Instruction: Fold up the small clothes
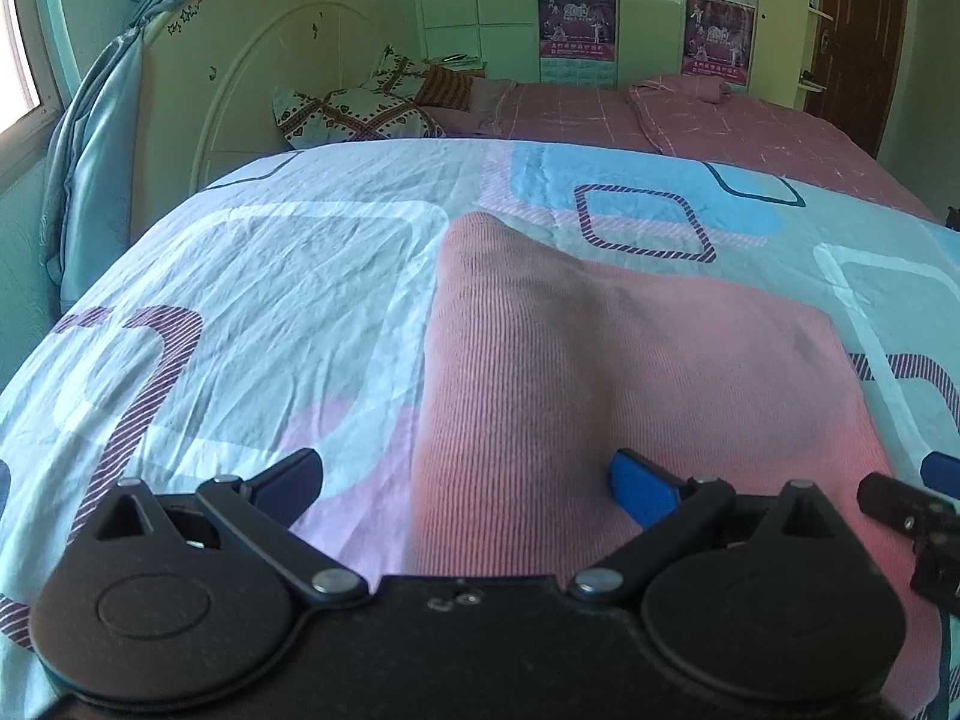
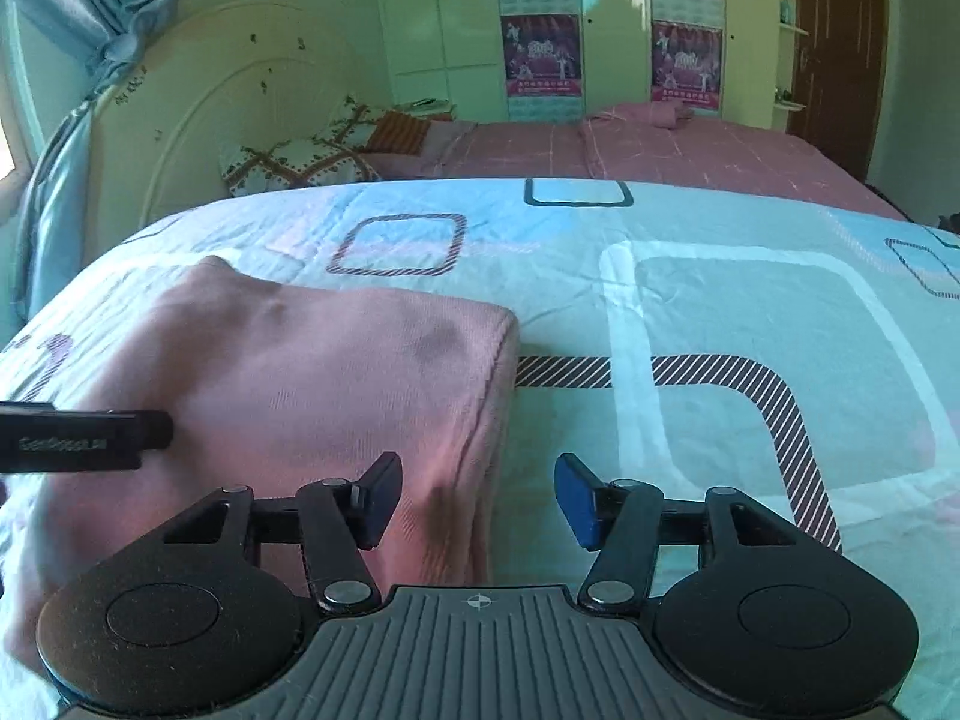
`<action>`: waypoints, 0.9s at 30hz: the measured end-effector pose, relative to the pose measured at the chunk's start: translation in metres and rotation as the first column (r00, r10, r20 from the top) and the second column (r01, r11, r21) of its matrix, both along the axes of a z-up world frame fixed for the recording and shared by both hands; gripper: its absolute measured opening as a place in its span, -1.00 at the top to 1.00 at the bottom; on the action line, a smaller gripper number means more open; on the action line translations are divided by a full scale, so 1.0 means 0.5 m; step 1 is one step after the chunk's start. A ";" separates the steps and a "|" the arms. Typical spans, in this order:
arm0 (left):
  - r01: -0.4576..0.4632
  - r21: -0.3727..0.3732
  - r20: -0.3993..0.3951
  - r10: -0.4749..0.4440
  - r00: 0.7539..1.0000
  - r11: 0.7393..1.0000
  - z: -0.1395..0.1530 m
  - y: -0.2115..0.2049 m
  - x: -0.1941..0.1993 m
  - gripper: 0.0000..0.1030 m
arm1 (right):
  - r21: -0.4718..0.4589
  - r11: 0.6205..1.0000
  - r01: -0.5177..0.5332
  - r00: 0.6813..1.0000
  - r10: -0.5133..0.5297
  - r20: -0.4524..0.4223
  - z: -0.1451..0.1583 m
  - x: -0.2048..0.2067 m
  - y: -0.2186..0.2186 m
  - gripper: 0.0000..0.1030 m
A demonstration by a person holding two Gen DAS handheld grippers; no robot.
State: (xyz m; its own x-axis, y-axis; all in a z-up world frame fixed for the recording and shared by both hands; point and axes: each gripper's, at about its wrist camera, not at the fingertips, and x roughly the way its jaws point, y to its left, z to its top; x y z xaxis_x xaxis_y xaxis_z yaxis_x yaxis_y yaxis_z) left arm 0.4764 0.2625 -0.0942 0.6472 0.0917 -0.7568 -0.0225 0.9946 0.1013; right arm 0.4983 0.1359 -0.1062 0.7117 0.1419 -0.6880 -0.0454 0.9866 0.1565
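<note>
A: The fingers of the left gripper stand spread wide over a bed, the dark one above the patterned quilt and the blue one above a pink ribbed garment, with nothing held between them.

B: And in the right wrist view, the right gripper has its fingers parted too, pinching nothing. Its dark finger hangs over the pink ribbed garment; its blue finger is over the quilt just beside the cloth's right edge.

A: The garment lies folded into a rough rectangle on the quilt, towards the bed's near edge. A pointed corner rises at its far left, and its far right corner is squared off.

B: A dark smudge marks the cloth near that right corner. Part of the left gripper shows at the left edge of the right wrist view, above the cloth; whether it touches cannot be told.

A: Beyond the quilt, left to right: a blue curtain, a cream headboard, a patterned pillow and a pink checked sheet reaching the far edge of the bed.

B: Posters hang on pale green wardrobe doors behind, with a brown door at far right.
</note>
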 end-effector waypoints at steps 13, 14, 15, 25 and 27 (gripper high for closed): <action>0.075 0.002 -0.006 -0.075 0.997 0.997 0.071 0.020 -0.212 -0.91 | -0.014 0.999 0.041 0.999 -0.041 -0.006 0.027 -0.163 0.015 -0.30; 0.083 0.003 0.001 -0.083 0.997 0.997 0.079 0.021 -0.229 -0.91 | 0.023 0.999 0.033 0.999 -0.033 -0.003 0.040 -0.186 0.013 -0.31; 0.097 0.000 0.007 -0.097 0.995 0.995 0.089 0.022 -0.248 -0.91 | 0.047 0.998 0.031 1.000 -0.031 -0.003 0.053 -0.209 0.013 -0.33; 0.116 -0.039 0.053 -0.113 0.992 0.993 0.175 0.037 -0.424 -0.93 | 0.027 0.995 -0.100 0.995 0.099 0.012 0.178 -0.424 0.052 -0.81; 0.093 -0.044 0.063 -0.091 0.994 0.995 0.194 0.041 -0.460 -0.93 | 0.002 0.995 -0.098 0.995 0.098 0.034 0.203 -0.466 0.054 -0.93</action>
